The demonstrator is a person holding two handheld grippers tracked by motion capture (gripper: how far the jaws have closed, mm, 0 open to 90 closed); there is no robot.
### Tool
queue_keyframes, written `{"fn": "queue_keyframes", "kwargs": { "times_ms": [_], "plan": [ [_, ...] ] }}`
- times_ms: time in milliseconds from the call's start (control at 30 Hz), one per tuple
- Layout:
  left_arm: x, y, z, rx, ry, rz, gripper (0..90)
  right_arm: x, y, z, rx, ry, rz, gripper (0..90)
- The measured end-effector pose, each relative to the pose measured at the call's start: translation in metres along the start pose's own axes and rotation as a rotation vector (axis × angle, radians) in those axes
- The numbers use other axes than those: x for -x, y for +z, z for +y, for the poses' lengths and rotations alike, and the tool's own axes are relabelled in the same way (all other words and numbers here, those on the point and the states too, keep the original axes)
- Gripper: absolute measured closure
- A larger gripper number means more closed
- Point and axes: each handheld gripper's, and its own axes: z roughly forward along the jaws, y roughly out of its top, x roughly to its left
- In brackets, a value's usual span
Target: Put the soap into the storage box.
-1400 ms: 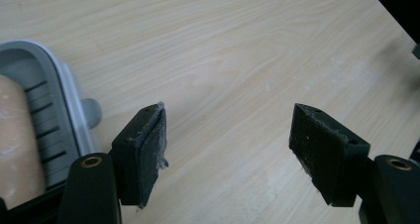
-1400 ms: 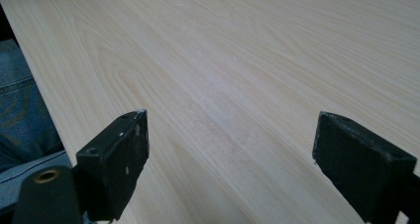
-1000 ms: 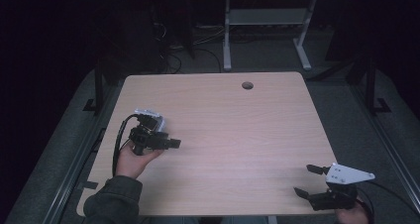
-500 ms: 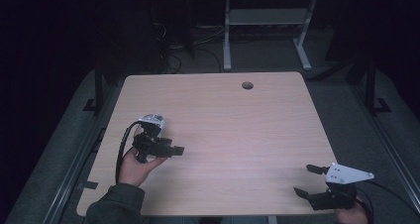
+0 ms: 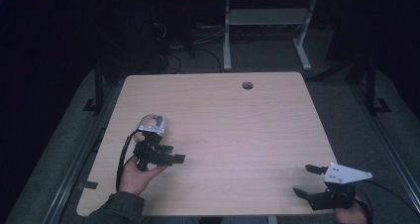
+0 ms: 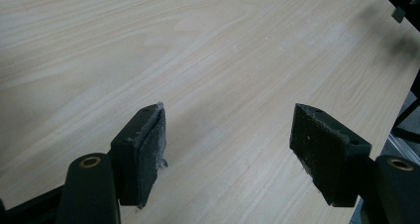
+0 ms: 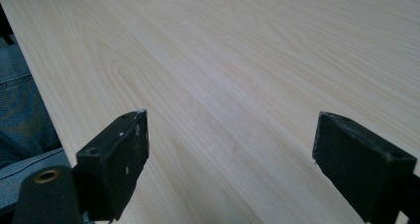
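The left hand, palm up, holds the left tongs low over the wooden surface, on the near-left side of its round cable hole, jaws spread and pointing right with nothing between them. Well to the near right of the hole, at the surface's near edge, the right tongs point left, jaws also spread with nothing between them.

We found no text, label, brand, number or sign that we could read in any of the 3 views. The table showed plain wood grain with no markings.
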Motion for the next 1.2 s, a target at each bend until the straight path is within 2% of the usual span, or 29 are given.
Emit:
{"fn": "queue_keyframes", "kwargs": {
  "times_ms": [267,600,800,1200],
  "plan": [
    [0.004,0.001,-0.010,-0.001,0.012,-0.017,29.6,-0.001,0.001,0.000,-0.005,0.000,0.001,13.8],
    [0.007,0.002,-0.024,-0.005,0.025,-0.015,29.5,0.000,0.000,-0.001,-0.006,-0.001,-0.005,13.8],
    [0.006,0.002,-0.035,0.001,0.011,-0.017,29.5,0.000,0.000,-0.001,-0.008,-0.002,-0.006,13.8],
    [0.014,0.004,-0.054,-0.005,0.017,-0.022,27.3,-0.002,0.000,-0.001,-0.010,-0.003,0.000,13.8]
  ]
}}
